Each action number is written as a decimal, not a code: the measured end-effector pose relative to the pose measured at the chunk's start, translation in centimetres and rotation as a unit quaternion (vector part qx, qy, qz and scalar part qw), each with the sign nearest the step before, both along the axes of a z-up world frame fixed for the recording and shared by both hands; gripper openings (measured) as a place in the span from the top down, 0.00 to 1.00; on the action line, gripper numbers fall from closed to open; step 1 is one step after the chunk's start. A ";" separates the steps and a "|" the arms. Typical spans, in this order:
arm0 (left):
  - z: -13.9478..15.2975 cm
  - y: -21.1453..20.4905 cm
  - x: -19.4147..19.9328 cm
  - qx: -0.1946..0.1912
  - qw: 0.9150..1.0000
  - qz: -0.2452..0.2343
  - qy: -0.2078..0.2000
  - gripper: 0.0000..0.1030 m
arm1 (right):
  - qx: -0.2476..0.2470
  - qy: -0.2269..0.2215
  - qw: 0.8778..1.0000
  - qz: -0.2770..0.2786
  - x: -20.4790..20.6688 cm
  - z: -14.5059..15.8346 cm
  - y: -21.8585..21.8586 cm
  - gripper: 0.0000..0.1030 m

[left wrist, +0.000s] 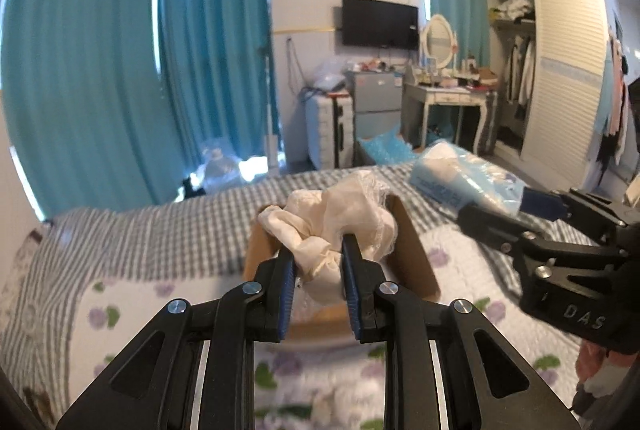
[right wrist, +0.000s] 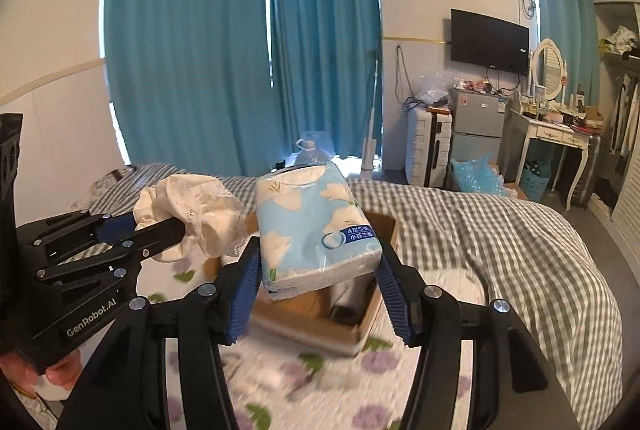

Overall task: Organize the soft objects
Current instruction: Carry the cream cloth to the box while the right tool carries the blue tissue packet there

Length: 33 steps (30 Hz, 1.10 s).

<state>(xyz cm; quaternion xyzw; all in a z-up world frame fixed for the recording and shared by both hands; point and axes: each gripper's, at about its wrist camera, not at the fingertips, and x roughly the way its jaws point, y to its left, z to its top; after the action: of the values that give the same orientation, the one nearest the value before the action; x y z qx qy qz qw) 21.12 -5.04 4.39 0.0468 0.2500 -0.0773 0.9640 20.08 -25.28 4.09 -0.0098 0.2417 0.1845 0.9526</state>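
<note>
My left gripper [left wrist: 319, 250] is shut on a crumpled cream cloth [left wrist: 332, 218] and holds it above an open cardboard box [left wrist: 412, 250] on the bed. My right gripper [right wrist: 320, 266] is shut on a blue and white tissue pack [right wrist: 316, 230], held above the same box [right wrist: 360, 326]. In the right wrist view the left gripper [right wrist: 188, 226] with the cloth [right wrist: 192, 206] is at the left. In the left wrist view the right gripper [left wrist: 516, 206] with the pack [left wrist: 468, 174] is at the right.
The box sits on a floral quilt [left wrist: 132, 310] over a checked bedspread [right wrist: 500, 230]. Teal curtains [left wrist: 100, 70], a suitcase [right wrist: 428, 146], a small fridge [right wrist: 476, 126], a dressing table [right wrist: 560, 138] and a wardrobe [left wrist: 560, 70] stand beyond the bed.
</note>
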 end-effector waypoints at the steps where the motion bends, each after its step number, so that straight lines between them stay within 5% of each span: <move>1: -0.3 -0.2 0.9 0.001 1.000 -0.002 -0.001 0.75 | 0.001 0.002 1.000 0.000 0.7 -0.4 -0.1 0.46; 8: -4.7 -0.9 8.2 0.024 1.000 -0.011 0.014 0.75 | -0.002 0.027 1.000 -0.006 8.5 -3.8 0.2 0.46; 9: -5.3 -1.1 9.0 0.032 0.999 -0.012 0.018 0.70 | -0.001 0.032 0.999 -0.008 9.6 -4.4 0.3 0.46; 12: -6.6 -1.1 10.4 0.035 0.999 0.008 0.022 0.28 | -0.005 0.040 0.999 0.000 12.3 -6.0 0.6 0.45; 18: -7.4 -0.6 10.4 0.035 0.999 0.028 0.005 0.28 | 0.004 0.044 0.999 -0.015 13.6 -6.9 -0.3 0.24; 24: -4.1 0.4 7.3 0.030 0.999 0.035 -0.013 0.28 | 0.008 0.027 0.999 -0.034 10.6 -4.0 -1.2 0.20; 33: 5.8 1.9 -2.0 0.025 0.995 0.037 -0.091 0.27 | -0.008 -0.031 0.999 -0.034 1.2 6.2 -1.2 0.20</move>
<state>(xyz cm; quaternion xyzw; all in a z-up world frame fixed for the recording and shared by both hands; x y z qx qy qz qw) 19.14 -3.14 10.23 0.0679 0.1651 -0.0308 0.9835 21.28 -26.50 10.29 -0.0147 0.2136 0.1498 0.9653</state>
